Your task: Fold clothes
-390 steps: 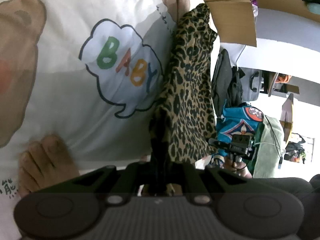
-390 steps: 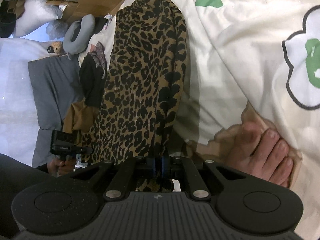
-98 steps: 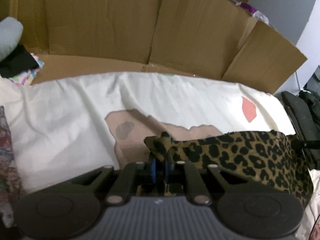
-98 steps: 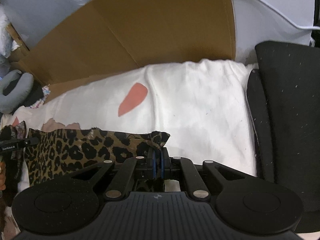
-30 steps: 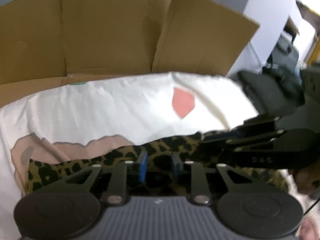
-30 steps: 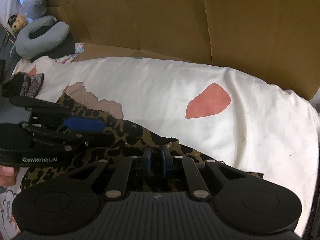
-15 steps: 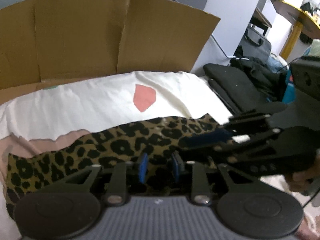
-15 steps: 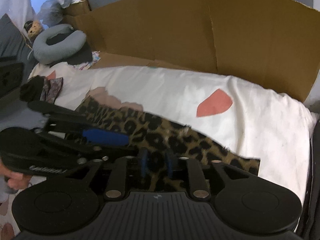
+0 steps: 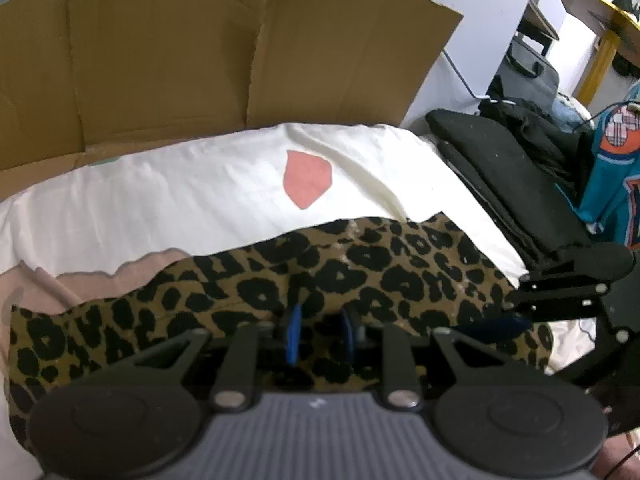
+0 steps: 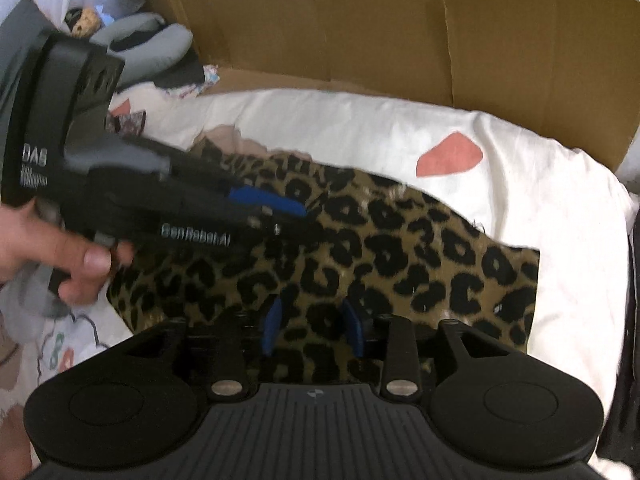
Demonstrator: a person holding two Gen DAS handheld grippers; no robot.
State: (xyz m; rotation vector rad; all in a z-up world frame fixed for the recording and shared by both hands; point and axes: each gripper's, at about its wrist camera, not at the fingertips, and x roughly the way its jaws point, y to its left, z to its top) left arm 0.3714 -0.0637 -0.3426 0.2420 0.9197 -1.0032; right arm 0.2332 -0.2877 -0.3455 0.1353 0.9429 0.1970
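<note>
Leopard cloth (image 10: 360, 248) lies soft and limp; I would grip its 3 o'clock edge. Right gripper (image 10: 312, 328) fingers opening, empty; left gripper (image 9: 320, 336) fingers apart.

Sheet (image 9: 168, 204): bare and passable beyond the leopard cloth (image 9: 360, 264). Cardboard (image 9: 160, 56): upright, closes the far edge. Black pad (image 9: 500, 176): bounds the right side. Neck pillow (image 10: 160, 44), loose clothes (image 10: 188, 80): crowd the far left corner.

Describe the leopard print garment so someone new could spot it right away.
Find the tall cardboard wall; a white sheet spreads before it. The leopard print garment lies flat across that sheet, the only tan cloth with black spots.
</note>
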